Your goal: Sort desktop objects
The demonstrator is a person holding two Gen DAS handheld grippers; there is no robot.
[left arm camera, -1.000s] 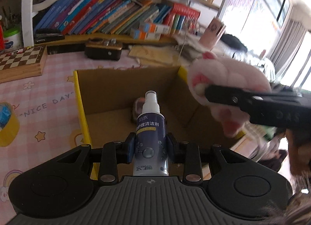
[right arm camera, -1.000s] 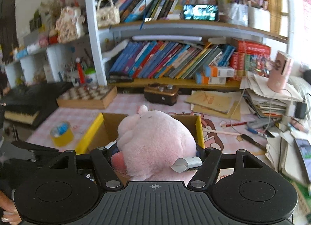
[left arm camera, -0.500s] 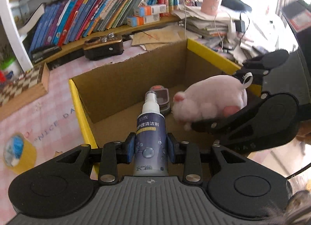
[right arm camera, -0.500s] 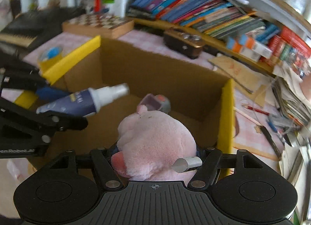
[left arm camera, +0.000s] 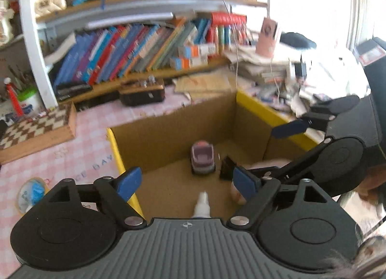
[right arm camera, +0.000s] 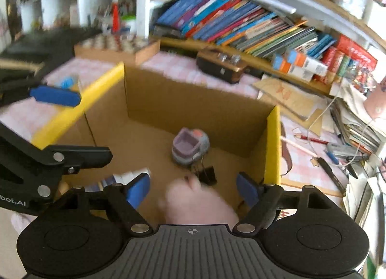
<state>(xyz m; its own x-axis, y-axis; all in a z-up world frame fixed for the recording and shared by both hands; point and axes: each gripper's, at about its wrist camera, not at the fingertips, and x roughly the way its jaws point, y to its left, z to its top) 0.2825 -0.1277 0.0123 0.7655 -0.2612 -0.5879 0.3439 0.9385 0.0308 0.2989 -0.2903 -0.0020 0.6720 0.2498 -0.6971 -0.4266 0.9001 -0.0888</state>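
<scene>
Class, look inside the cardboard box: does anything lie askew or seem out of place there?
Yes. The white-capped dark spray bottle lies tipped in the yellow-edged cardboard box, not upright, and the pink plush toy sits slumped by a black binder clip. Blur hides finer detail.

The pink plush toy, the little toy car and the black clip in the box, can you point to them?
pink plush toy (right arm camera: 200, 204), right wrist view, on its fuzzy back.
toy car (left arm camera: 202, 159), left wrist view, on its roof.
black binder clip (right arm camera: 208, 175), right wrist view, on its black body.

Box (right arm camera: 197, 100) top open; toy car (right arm camera: 189, 145), clip (right arm camera: 207, 175) crowd floor.
</scene>
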